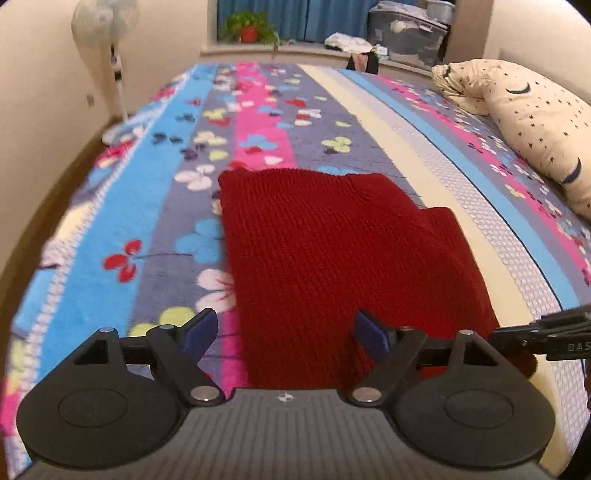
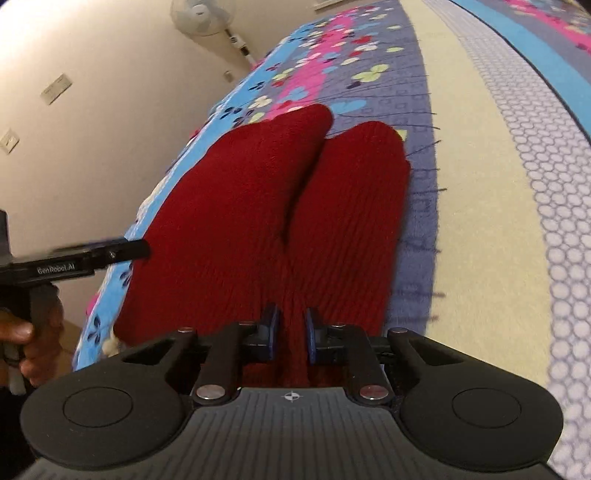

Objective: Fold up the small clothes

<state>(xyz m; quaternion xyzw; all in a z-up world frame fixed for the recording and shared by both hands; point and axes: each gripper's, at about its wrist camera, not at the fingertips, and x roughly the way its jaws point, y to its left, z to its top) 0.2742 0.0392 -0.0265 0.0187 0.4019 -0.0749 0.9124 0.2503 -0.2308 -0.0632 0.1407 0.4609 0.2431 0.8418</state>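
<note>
Left wrist view: your left gripper (image 1: 283, 334) hangs over the near edge of a red knit garment (image 1: 332, 258), fingers spread wide, blue pads (image 1: 199, 332) clear of the cloth, nothing held. The garment lies flat on the floral striped blanket (image 1: 147, 206) covering the bed, a stepped fold showing at its far right corner. At the right edge the other tool pokes in, your right gripper (image 1: 546, 334), with partial lettering "DAS" readable on its black body; you cannot judge its jaws from here. Farther back: a cream pillow with moons and stars (image 1: 524, 122) on the right side of the bed, a standing fan (image 1: 107, 26) by the left wall, a potted plant in a red pot (image 1: 249, 27) on the window sill, blue curtains (image 1: 295, 18) behind it, a grey storage bin (image 1: 406, 35) to the right. Edges are motion-blurred.

Right wrist view: your right gripper (image 2: 291, 334) has its fingers nearly together, and a ridge of the red knit garment (image 2: 258, 206) is pinched between the blue pads (image 2: 309, 332). The garment runs away from the camera as two rounded lobes with a crease between them, lying on the blanket (image 2: 369, 59) near its cream stripe. At left, your left gripper (image 2: 110, 253) shows side-on, blurred, with "GenRobot.AI" printed on it, and a hand (image 2: 26, 343) wraps its handle. The fan (image 2: 201, 14) stands by the wall; wall sockets (image 2: 57, 88) sit to the left.
</note>
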